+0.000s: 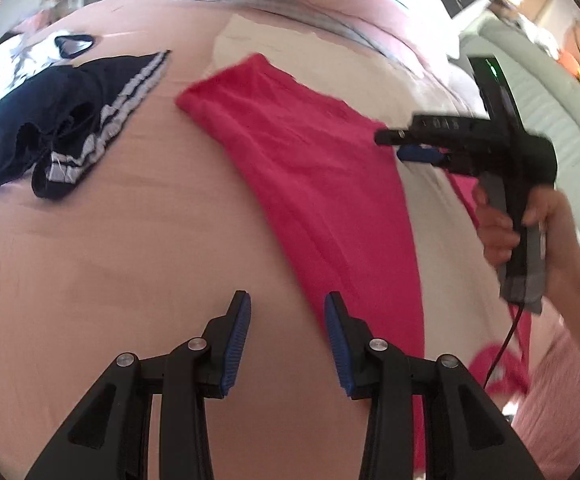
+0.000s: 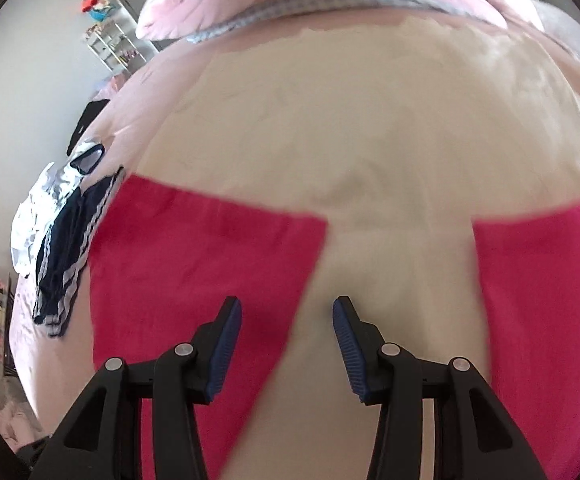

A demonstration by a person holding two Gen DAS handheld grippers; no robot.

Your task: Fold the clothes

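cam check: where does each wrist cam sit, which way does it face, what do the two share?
Left wrist: behind the left gripper, jaws open and empty, angled down at the bed; shows the right gripper and the hand holding it.
Right wrist: behind the right gripper, open, angled down at the beige cloth.
Shared: red garment, navy striped garment.

A bright pink-red garment (image 2: pixel 193 248) lies spread flat on the bed (image 1: pixel 109 240), two long sections splayed apart with pale sheet between them. Beside its left section, a dark navy garment (image 1: pixel 69 108) with white stripes lies crumpled, with a white and grey garment (image 2: pixel 45 204) bunched behind it.
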